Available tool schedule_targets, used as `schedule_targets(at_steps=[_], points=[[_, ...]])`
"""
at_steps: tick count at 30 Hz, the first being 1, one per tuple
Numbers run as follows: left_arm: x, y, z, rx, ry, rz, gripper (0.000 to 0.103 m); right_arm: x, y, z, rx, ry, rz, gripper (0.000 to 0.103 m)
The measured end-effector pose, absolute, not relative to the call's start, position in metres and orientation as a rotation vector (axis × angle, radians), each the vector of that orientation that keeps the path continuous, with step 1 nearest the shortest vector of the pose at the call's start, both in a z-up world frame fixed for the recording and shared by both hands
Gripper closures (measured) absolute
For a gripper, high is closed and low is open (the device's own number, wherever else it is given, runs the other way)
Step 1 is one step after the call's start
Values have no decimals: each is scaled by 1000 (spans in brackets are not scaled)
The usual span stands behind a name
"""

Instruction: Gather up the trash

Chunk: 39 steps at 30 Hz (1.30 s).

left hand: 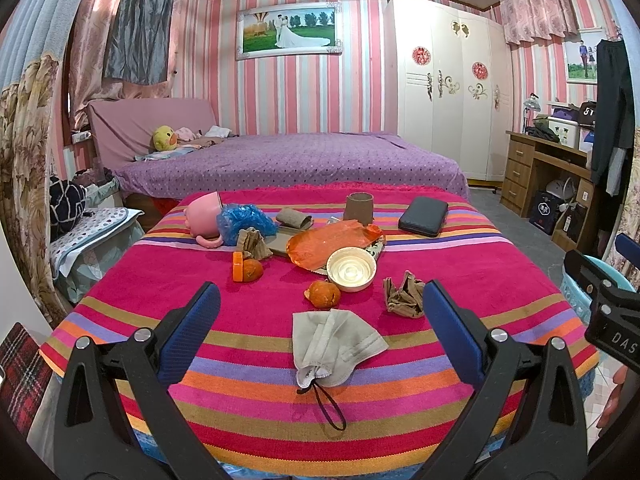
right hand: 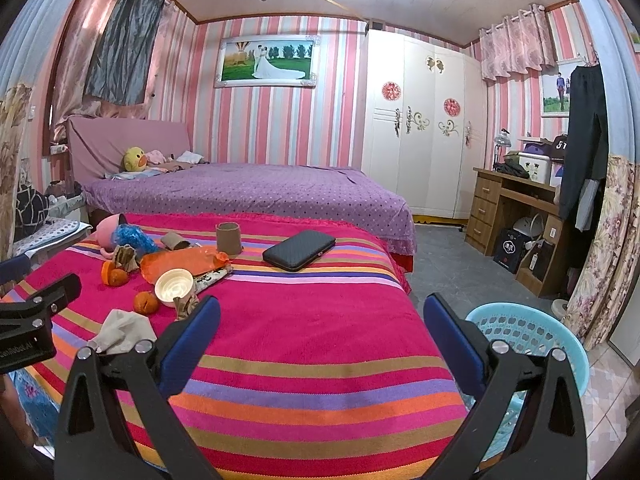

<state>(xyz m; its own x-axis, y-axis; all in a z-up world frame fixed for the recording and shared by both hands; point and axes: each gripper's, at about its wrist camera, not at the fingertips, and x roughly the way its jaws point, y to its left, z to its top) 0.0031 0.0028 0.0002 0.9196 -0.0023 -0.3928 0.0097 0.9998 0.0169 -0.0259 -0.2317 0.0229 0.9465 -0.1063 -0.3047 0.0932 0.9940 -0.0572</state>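
Note:
A striped table (left hand: 248,408) holds trash. A grey used face mask (left hand: 334,346) lies nearest, between my left gripper's open fingers; the left gripper (left hand: 322,340) is empty and just above it. Behind lie two orange peels (left hand: 323,294) (left hand: 252,270), a crumpled brown paper (left hand: 404,296), a white bowl-shaped lid (left hand: 351,269), an orange plastic bag (left hand: 332,246) and a blue plastic bag (left hand: 244,224). My right gripper (right hand: 322,338) is open and empty over the table's bare right part, beside a light-blue basket (right hand: 532,336) on the floor.
A pink mug (left hand: 202,218), a brown cup (left hand: 360,208), a black case (left hand: 423,221) and a folded brown paper (left hand: 294,218) sit farther back. A purple bed (left hand: 288,164) lies behind the table, a wardrobe (left hand: 444,92) and a wooden desk (left hand: 536,168) to the right.

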Motion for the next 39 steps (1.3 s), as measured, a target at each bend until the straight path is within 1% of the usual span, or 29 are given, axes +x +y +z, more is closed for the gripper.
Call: schedule_targets(at_steps=[8, 16, 25, 34, 35, 36, 37, 38, 39], points=[[11, 3, 4, 35, 388, 16, 5, -15, -238, 24, -9, 308, -125, 4], [31, 21, -5, 28, 425, 71, 5, 11, -260, 18, 31, 332, -131, 4], [59, 46, -34, -12, 548, 81, 5, 30, -281, 6, 42, 360, -193, 4], [78, 20, -67, 38, 639, 13, 6, 42, -284, -7, 41, 395, -194, 4], [81, 15, -71, 49, 656, -7, 9, 44, -284, -9, 43, 399, -188, 4], [83, 11, -74, 62, 670, -23, 18, 45, -283, -10, 46, 401, -183, 4], [85, 7, -77, 74, 689, -39, 30, 46, -282, -12, 47, 401, -183, 4], [87, 6, -81, 80, 709, -56, 36, 48, -280, -13, 45, 409, -183, 4], [88, 4, -84, 71, 731, -84, 48, 51, -278, -14, 38, 425, -185, 4]])
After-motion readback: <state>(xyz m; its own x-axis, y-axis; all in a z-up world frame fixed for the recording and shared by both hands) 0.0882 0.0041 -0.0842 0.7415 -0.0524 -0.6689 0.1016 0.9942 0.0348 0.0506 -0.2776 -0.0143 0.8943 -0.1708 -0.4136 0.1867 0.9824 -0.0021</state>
